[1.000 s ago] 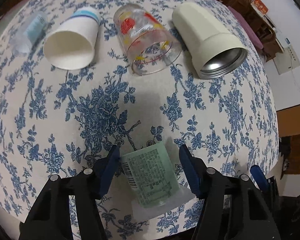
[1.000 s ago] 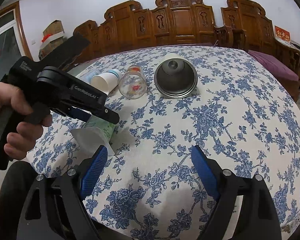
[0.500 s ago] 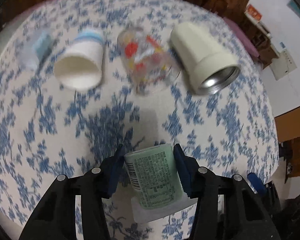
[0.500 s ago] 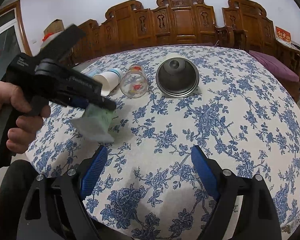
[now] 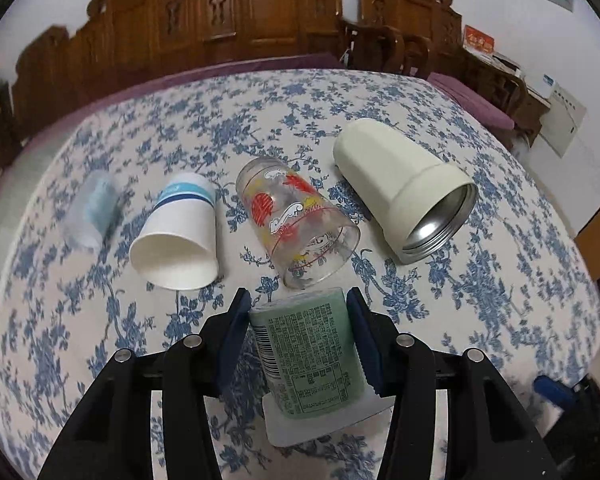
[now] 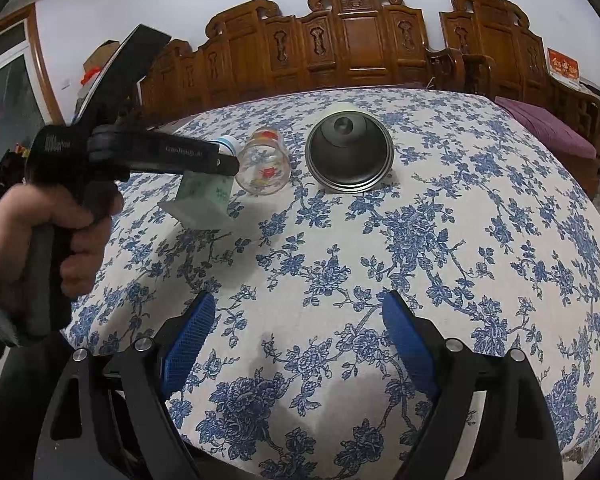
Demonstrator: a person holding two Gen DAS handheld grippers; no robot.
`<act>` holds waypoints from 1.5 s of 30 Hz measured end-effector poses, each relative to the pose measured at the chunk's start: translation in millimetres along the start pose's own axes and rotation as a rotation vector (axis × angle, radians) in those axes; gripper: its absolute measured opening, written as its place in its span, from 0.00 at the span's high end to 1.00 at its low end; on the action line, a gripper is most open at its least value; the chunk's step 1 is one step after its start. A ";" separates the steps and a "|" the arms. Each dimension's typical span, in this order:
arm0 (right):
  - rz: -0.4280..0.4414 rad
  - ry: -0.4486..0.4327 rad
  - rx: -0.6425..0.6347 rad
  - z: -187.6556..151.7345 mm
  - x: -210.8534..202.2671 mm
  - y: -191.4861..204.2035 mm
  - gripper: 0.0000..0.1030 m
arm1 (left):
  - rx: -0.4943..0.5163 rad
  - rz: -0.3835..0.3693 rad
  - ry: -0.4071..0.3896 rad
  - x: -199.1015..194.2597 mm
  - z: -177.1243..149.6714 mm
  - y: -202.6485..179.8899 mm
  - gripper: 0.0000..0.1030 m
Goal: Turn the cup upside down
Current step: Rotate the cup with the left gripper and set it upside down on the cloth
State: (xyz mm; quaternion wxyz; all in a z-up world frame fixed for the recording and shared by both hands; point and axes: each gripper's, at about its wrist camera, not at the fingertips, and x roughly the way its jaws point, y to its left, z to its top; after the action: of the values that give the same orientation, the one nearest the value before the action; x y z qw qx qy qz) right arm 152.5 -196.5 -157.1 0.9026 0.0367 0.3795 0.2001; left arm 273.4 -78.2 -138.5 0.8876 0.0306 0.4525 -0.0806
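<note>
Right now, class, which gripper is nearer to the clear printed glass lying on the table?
Left. The left gripper, shut on the green cup, hovers just short of the clear printed glass's open mouth. The right gripper is open, well back across the tablecloth.

The left gripper (image 6: 220,168) clamps the green cup (image 6: 204,196) above the table's (image 6: 460,220) left edge, while the right gripper (image 6: 296,344) gapes over the near edge.

A table (image 5: 480,312) in a blue-flowered white cloth is carrying four things lying on their sides in a row. Taking the printed clear glass (image 5: 296,220) as landmark: a cream steel-lined mug (image 5: 404,184) is lying right of it, a paper cup (image 5: 180,232) left, a blurred bluish item (image 5: 92,212) farther left.
</note>
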 end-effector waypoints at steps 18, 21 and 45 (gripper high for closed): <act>-0.011 -0.010 0.011 1.6 -0.3 -2.2 0.15 | 0.149 0.057 -0.091 -29.7 -51.7 -16.7 0.55; -0.014 -0.015 0.005 1.5 -1.8 -1.4 0.15 | 0.134 0.059 -0.089 -32.6 -55.7 -15.6 0.55; -0.017 -0.056 0.008 8.5 -42.4 28.7 0.03 | -0.057 0.065 -0.144 -117.3 -97.4 28.8 0.08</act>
State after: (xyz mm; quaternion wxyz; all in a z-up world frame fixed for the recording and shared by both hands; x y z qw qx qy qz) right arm 122.0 -186.0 -116.3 0.9143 0.0426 0.3554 0.1898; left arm 132.8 -23.9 -101.6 0.9205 0.0139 0.3883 -0.0409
